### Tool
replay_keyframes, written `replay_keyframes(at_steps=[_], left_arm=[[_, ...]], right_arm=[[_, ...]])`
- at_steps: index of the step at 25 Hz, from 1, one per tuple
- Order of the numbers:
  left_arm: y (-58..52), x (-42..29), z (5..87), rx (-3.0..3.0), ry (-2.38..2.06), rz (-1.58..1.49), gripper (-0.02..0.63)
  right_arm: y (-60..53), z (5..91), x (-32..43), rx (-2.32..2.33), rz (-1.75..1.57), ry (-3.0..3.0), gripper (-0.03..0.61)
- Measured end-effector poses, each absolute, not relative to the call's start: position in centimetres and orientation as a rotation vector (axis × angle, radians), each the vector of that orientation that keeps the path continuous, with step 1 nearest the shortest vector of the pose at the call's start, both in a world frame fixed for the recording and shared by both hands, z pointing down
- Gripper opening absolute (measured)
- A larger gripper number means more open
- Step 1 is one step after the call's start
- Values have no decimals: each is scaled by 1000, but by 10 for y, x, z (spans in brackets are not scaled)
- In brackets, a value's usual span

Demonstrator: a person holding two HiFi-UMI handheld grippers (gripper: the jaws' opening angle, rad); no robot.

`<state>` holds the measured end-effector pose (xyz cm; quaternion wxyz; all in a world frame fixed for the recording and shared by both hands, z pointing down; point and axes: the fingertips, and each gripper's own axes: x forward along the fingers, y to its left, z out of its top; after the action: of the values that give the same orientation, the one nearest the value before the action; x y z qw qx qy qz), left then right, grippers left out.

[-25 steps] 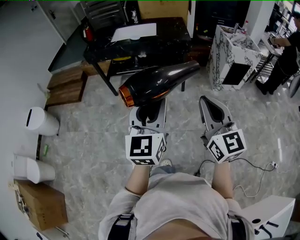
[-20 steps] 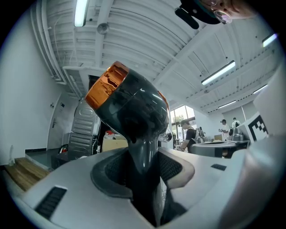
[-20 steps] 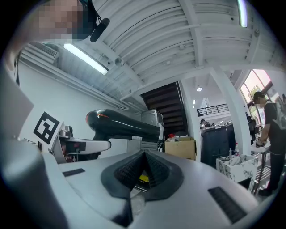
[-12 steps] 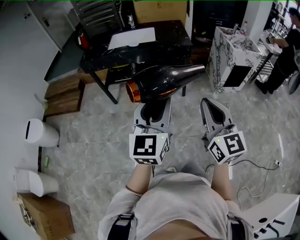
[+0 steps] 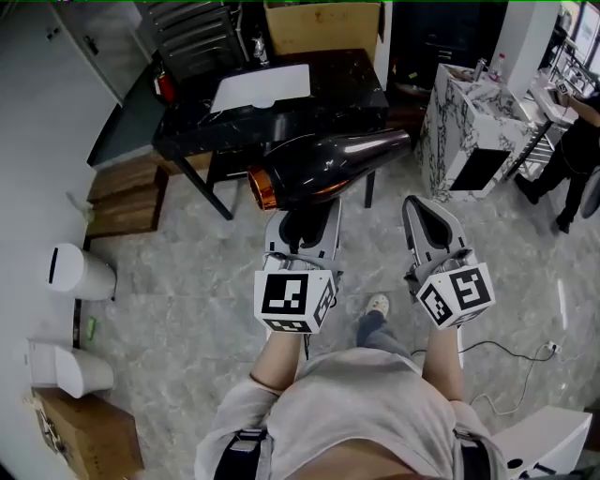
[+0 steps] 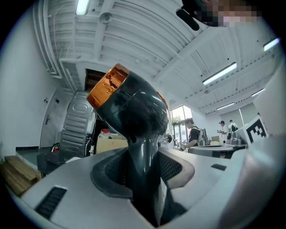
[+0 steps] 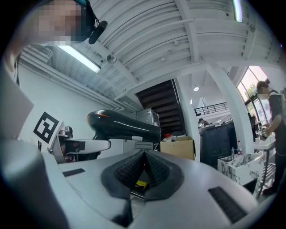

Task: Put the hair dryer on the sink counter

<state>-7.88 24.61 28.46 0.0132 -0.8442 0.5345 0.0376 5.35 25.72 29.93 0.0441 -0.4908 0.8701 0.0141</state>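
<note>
A glossy black hair dryer (image 5: 323, 161) with a copper-coloured rear ring hangs in the air, nozzle pointing right. My left gripper (image 5: 302, 217) is shut on its handle; in the left gripper view the handle (image 6: 142, 167) runs down between the two pads. In the right gripper view the dryer (image 7: 125, 125) shows at the left. My right gripper (image 5: 423, 212) is held beside it, shut and with nothing in it; its pads meet at the tip (image 7: 144, 156). A white marble sink counter (image 5: 466, 120) with a faucet stands ahead on the right, also seen as the marble counter (image 7: 236, 169).
A black table (image 5: 323, 98) with a white sheet (image 5: 262, 84) stands straight ahead, a cardboard box (image 5: 323, 26) behind it. Wooden pallets (image 5: 127, 192), two white bins (image 5: 80, 267) and a brown box (image 5: 89, 436) line the left wall. A person (image 5: 577, 141) stands far right. A cable (image 5: 511, 361) lies on the floor.
The table and marble counter have drawn a little nearer and a foot now shows below the grippers. The hair dryer stays in the left gripper; the right gripper stays shut.
</note>
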Motion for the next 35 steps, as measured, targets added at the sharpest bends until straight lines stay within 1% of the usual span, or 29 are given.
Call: replay_keyframes(at_steps=[6, 13, 22, 28, 35], left_arm=[[201, -67, 296, -2582, 1692, 117, 175], [110, -22, 277, -2537, 1785, 113, 175], [42, 8, 280, -2491, 1862, 127, 175], [4, 15, 280, -2497, 1855, 109, 175], [-56, 9, 286, -2568, 1796, 111, 175]], right_arm=[[203, 310, 57, -1420, 71, 2699, 9], [103, 290, 104, -1339, 43, 2741, 9], [33, 301, 146, -1301, 1, 2749, 9], [-1, 309, 155, -1309, -26, 2749, 9], [-58, 311, 142, -1366, -22, 2733, 9]])
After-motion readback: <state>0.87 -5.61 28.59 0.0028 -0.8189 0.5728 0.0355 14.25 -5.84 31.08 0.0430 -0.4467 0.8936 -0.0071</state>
